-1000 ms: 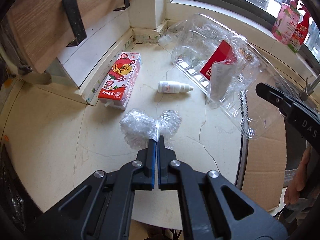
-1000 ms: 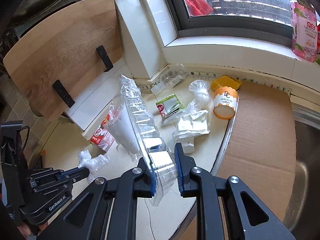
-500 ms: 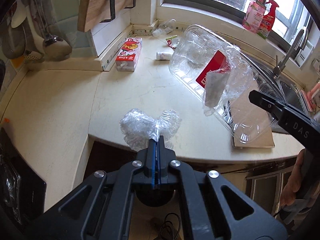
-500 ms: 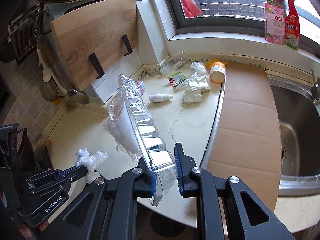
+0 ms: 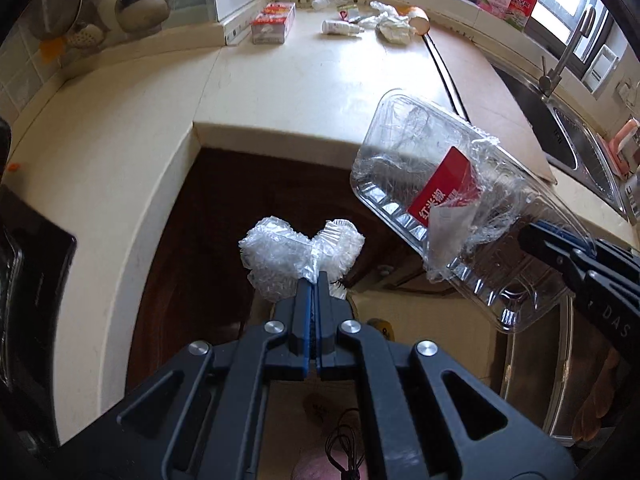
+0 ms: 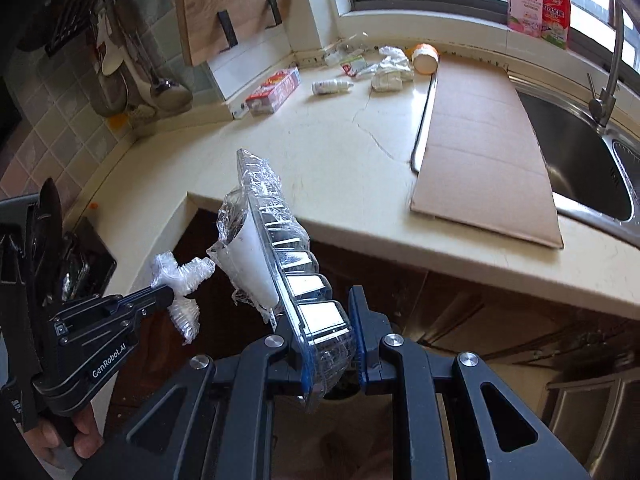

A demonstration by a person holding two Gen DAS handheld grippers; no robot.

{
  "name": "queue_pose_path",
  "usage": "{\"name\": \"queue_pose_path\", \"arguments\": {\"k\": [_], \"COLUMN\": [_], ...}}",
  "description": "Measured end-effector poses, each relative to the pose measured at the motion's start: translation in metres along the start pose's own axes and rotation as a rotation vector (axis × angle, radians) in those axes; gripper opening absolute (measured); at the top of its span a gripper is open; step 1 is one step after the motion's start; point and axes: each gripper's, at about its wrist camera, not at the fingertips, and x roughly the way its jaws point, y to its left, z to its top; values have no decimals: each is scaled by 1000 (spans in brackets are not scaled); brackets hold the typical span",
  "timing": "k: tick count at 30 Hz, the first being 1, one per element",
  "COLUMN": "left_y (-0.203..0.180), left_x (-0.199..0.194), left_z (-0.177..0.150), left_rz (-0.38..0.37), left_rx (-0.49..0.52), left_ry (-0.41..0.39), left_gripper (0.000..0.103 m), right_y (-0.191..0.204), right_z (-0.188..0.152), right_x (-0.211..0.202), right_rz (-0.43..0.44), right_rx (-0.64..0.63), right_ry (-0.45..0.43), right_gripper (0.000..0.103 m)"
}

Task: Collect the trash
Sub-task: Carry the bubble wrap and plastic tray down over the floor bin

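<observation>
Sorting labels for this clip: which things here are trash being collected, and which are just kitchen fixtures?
Trash: bubble wrap, clear plastic tray, milk carton, small white bottle, orange cup.

Just there: cutting board, faucet, sink, cardboard sheet.

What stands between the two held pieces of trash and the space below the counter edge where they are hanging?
Nothing visible. The bubble wrap in the left gripper and the clear plastic tray in the right gripper hang past the counter edge; no bin is clearly identifiable below.

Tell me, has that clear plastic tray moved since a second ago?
Yes. The clear plastic tray, held in the right tool, has come back off the countertop and now hangs past its front edge.
</observation>
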Motion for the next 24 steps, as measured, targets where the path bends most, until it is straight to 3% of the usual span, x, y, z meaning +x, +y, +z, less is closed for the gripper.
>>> {"name": "queue_pose_path", "arguments": {"k": [14,24], "left_y": [20,41], "left_x": [109,240], "left_z": [-91,-140], "left_rz": [5,7], "left_rx": [-67,-133], "left_ry": [239,359], "left_gripper": [0,0], "right_y": [-27,-48], "right_z": [-110,-181], "right_x": [118,273], "right_rz": [-57,-109], "right_rx": [54,105], "right_ry": [325,545], "right_gripper": [16,16]}}
